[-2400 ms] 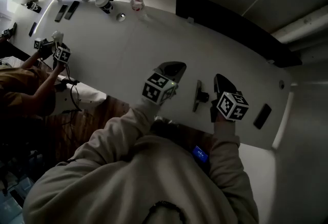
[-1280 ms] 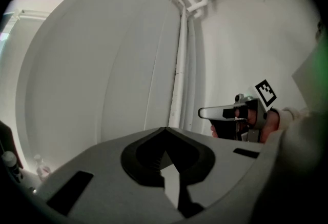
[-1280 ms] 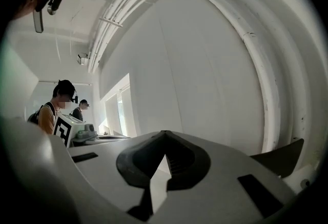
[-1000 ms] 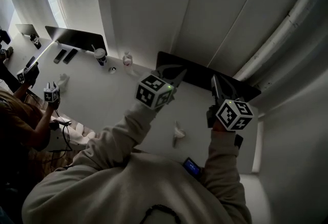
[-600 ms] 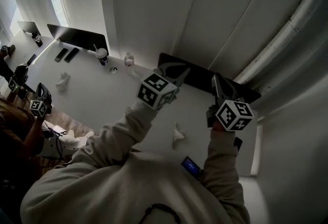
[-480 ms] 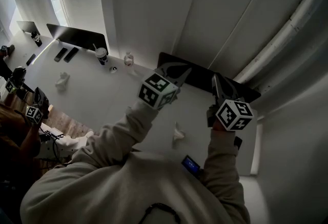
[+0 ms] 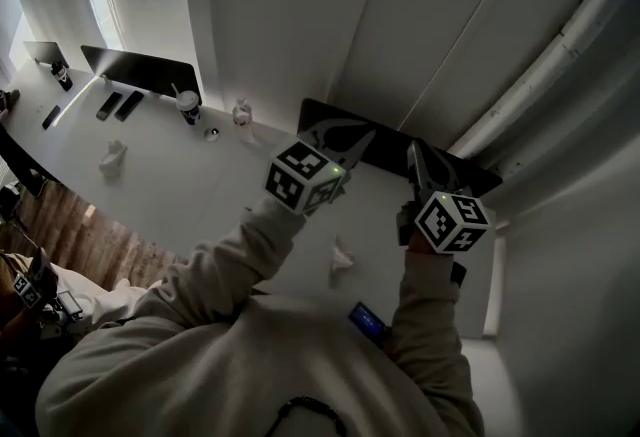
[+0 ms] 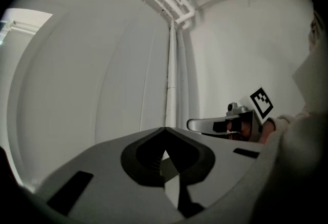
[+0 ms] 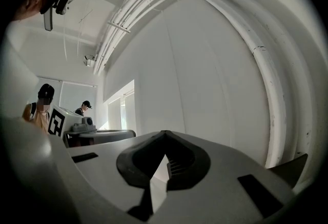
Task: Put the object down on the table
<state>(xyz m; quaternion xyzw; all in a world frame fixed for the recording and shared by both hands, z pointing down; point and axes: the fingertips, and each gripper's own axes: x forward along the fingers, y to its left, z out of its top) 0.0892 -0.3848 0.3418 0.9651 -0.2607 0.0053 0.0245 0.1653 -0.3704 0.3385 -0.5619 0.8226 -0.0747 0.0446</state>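
Object (image 7: 341,258) on the counter (image 7: 180,175) looks small and light; pinch it across its narrow middle. Left gripper (image 7: 360,135) and right gripper (image 7: 415,153) hover above the counter, fingers (image 9: 220,166) clenched, empty.

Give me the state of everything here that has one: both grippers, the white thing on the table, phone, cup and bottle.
Left hand-held gripper: shut, empty.
Right hand-held gripper: shut, empty.
White object: lying on table, not held.
Phone: screen lit.
Cup: upright.
Bottle: upright.

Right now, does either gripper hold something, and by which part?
Nothing is held: left gripper and right gripper are shut and empty. A white object lies on the table.
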